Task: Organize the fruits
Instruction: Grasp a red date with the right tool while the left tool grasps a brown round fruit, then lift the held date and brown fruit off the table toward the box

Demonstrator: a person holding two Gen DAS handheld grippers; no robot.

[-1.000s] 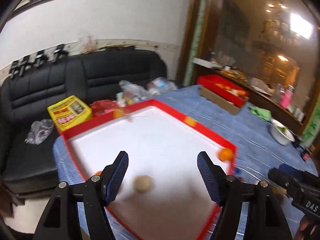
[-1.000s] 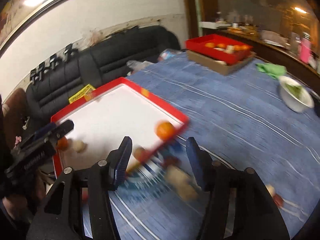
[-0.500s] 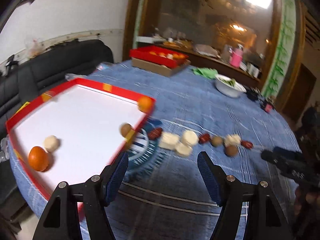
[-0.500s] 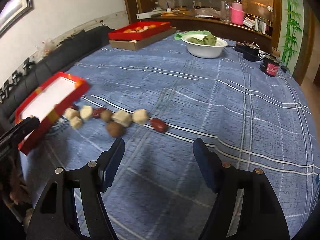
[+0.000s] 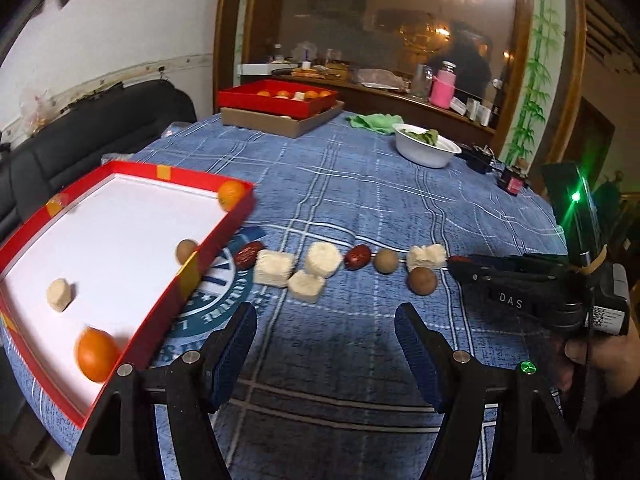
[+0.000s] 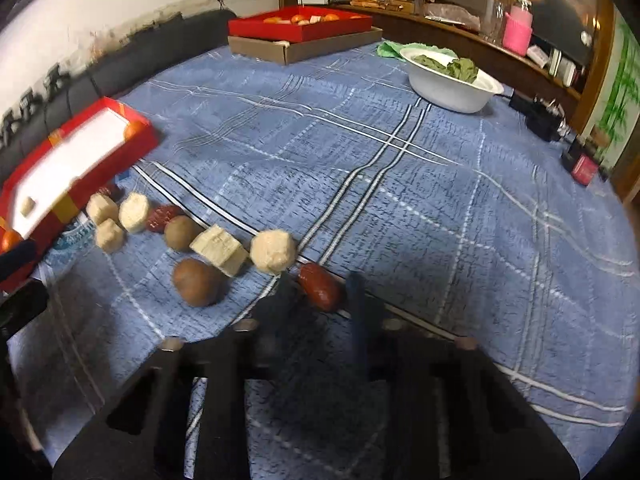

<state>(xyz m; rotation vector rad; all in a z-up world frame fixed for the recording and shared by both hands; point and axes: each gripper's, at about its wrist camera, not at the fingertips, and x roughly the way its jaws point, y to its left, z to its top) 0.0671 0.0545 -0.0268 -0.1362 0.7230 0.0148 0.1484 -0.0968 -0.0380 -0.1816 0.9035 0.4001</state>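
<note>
Blue plaid tablecloth [image 5: 360,184] covers a big table, black sofa behind it, wooden sideboard w/ clutter at the back.

Left wrist view: left gripper [image 5: 325,338] hangs above the cloth, fingers spread wide, nothing between them. Red tray [image 5: 208,248] w/ white floor sits at the left; inside are an orange [image 5: 96,354] near the front edge, a 2nd orange [image 5: 231,195] in the far corner, a pale chunk [image 5: 60,295] and a brown round fruit [image 5: 186,251] against the right wall. Just right of the tray, a loose row on the cloth: red date [image 5: 249,255], three pale chunks [image 5: 304,270] clustered, another date [image 5: 357,257], brown round fruits [image 5: 386,261], one more pale chunk [image 5: 427,256]. Right gripper body [image 5: 520,280] comes in from the right edge, tips at the end of the row; can't tell its spread from here. White bowl [image 5: 426,148] w/ greens and a far red tray [image 5: 276,100] on a cardboard box sit well beyond.

Right wrist view: right gripper [image 6: 322,294] is low on the cloth, blurred, fingers narrowed on either side of the end red date [image 6: 320,285]; contact can't be made out. Pale round chunk [image 6: 274,251], cut block [image 6: 220,249] and brown fruit [image 6: 197,282] lie just left of it. Tray [image 6: 132,148] is at far left, bowl [image 6: 452,86] at the back.
</note>
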